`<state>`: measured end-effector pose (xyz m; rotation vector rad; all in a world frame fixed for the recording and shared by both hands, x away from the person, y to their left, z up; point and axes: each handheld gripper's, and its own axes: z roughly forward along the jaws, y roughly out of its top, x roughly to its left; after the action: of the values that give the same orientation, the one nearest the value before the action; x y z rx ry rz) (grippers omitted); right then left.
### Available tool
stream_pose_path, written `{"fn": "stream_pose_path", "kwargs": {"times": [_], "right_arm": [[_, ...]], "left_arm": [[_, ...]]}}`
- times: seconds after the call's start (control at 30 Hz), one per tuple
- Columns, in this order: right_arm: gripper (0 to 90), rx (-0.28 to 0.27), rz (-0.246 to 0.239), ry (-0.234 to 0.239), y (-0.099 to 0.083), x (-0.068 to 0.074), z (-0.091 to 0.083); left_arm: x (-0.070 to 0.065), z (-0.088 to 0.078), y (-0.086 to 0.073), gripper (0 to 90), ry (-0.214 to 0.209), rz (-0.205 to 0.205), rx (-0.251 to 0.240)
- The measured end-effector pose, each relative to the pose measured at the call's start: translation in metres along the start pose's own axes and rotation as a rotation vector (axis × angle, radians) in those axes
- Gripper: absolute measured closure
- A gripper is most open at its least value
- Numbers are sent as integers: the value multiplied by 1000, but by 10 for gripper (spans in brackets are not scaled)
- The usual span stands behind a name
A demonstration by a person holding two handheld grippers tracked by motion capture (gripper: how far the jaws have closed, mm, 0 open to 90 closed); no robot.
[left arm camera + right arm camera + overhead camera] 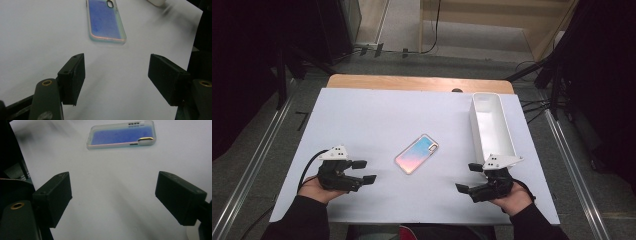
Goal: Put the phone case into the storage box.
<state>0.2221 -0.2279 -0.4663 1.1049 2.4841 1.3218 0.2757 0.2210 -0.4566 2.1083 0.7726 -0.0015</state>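
While a white sheet (pixel 362 125) covered most of a wooden table (pixel 412 81), grey carpet lay around it, with metal rails on both sides of the table, dark stands, cables and a pale wooden platform beyond its far edge. A phone case (pixel 416 153) with a pink-to-blue sheen lay flat near the middle of the sheet, turned diagonally, its camera cut-out at the far end. To the right of the phone case stood a long white tray (pixel 507 137), its length running away from the person. The left gripper (pixel 366 171) rested left of the phone case and slightly nearer the person, well apart from it, its 2 jaws spread wide with nothing between them. The right gripper (pixel 469 177) sat right of the phone case, just beside the tray's near end, its 2 jaws likewise spread and empty.
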Motion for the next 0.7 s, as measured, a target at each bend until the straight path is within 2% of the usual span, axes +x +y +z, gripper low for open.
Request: {"fn": "stream_pose_path", "kwargs": {"times": [0.4,0.53,0.7], "right_arm": [[126,-4,0,8,0,0,0],[126,-4,-1,8,0,0,0],[126,-4,0,8,1,0,0]], "left_arm": [[-1,6,10,272,3,6,-15],[-1,8,15,271,-4,14,-3],[-1,12,20,271,9,14,-8]]}}
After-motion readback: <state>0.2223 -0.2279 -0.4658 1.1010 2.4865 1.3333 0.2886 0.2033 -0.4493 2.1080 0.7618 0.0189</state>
